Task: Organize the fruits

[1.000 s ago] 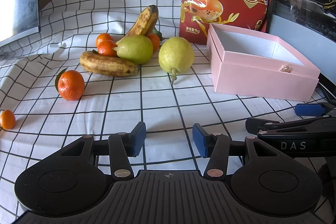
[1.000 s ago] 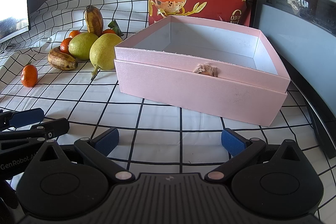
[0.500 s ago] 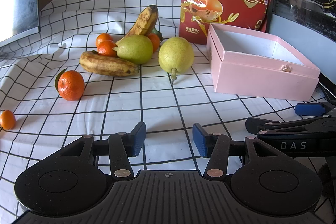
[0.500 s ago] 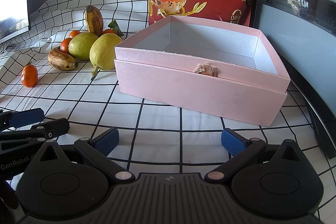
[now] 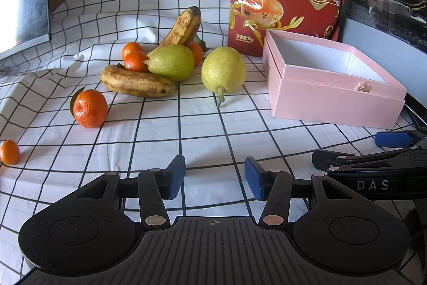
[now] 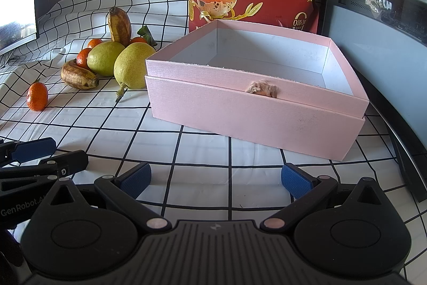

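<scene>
Left gripper (image 5: pixel 214 176) hangs low over the checked cloth (image 5: pixel 160 140), jaws spread on nothing, aimed at the fruit heap: pears (image 5: pixel 223 70), bananas (image 5: pixel 137 82) and mandarins (image 5: pixel 90 108) lie apart from the pink box (image 5: pixel 333 95), likely awaiting sorting.

Over on the right wrist view, right gripper (image 6: pixel 214 179) gapes wide and empty, just before the box's front wall (image 6: pixel 253 119), probably ready to steady it; inside looks bare.

black tool (image 5: pixel 214 175) with blue ribbed pads (image 5: pixel 176 176).

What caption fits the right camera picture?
Open right gripper faces an empty pink box, fruit piled beside it.
</scene>
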The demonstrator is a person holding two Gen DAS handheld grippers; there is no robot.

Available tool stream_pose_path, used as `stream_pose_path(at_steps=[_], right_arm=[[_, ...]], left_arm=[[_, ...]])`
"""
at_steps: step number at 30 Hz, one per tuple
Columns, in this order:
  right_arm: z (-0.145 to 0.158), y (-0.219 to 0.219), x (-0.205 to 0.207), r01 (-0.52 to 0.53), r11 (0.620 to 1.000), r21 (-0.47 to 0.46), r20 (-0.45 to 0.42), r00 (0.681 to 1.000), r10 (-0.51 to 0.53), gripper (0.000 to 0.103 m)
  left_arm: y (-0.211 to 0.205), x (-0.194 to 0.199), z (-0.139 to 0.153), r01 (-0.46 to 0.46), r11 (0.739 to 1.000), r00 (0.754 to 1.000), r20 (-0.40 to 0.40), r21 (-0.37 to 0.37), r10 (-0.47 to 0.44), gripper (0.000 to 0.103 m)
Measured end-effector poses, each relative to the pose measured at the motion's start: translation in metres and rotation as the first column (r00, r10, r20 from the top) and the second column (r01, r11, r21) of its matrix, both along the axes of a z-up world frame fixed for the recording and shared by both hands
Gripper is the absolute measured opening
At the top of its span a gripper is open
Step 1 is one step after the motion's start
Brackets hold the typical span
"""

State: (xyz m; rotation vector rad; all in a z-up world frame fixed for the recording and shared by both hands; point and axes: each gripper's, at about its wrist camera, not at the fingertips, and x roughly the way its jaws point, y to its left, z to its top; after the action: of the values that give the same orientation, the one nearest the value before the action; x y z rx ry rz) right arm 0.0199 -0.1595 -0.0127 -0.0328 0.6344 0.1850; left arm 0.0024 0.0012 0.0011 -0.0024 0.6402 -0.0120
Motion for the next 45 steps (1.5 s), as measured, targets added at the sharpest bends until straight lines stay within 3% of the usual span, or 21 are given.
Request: stream_pose_path(at_steps=[23, 27, 31, 34, 36, 40, 43, 45], right_arm=[[-0.001, 0.000, 0.000, -0.017, 1.000, -0.004, -0.002, 1.000, 0.017, 0.103], [0.005, 0.002, 0.011, -0.054, 0.998, -0.016, -0.076, 0.996, 0.053, 0.103], [0.011, 0.004, 0.021, -0.063, 0.998, -0.026, -0.132, 0.990, 0.059, 0.103], [0.010, 0.003, 0.017, -0.067, 0.997, -0.032, -0.131, 0.989, 0.062, 0.103], [0.011, 0.002, 0.016, -0.077, 0.996, -0.036, -0.150, 0.986, 0.071, 0.103], [0.019, 0.015, 0.023, -0.139, 0.989, -0.045, -0.220, 0.967, 0.126, 0.102], [0.031, 0.043, 0.024, -0.191, 0.978, -0.080, -0.183, 0.968, 0.173, 0.100], [0.045, 0.066, 0.028, -0.225, 0.970, -0.087, -0.156, 0.965, 0.210, 0.100]], left_arm=[[-0.001, 0.000, 0.000, -0.004, 1.000, 1.000, 0.000, 0.007, 0.004, 0.055], [0.001, 0.005, 0.003, 0.015, 1.000, 0.999, -0.031, 0.009, -0.015, 0.054], [0.015, 0.008, 0.008, 0.066, 0.997, 0.995, -0.070, -0.048, -0.069, 0.053], [0.042, 0.005, 0.017, 0.070, 0.978, 0.989, -0.112, -0.197, -0.093, 0.037], [0.060, -0.003, 0.027, 0.034, 0.972, 0.992, -0.109, -0.232, -0.060, 0.037], [0.097, -0.017, 0.049, -0.097, 0.981, 0.990, -0.113, -0.170, 0.078, 0.036], [0.137, -0.022, 0.061, -0.223, 0.957, 0.966, -0.171, -0.185, 0.192, 0.036], [0.164, -0.022, 0.067, -0.309, 0.935, 0.936, -0.232, -0.173, 0.267, 0.036]])
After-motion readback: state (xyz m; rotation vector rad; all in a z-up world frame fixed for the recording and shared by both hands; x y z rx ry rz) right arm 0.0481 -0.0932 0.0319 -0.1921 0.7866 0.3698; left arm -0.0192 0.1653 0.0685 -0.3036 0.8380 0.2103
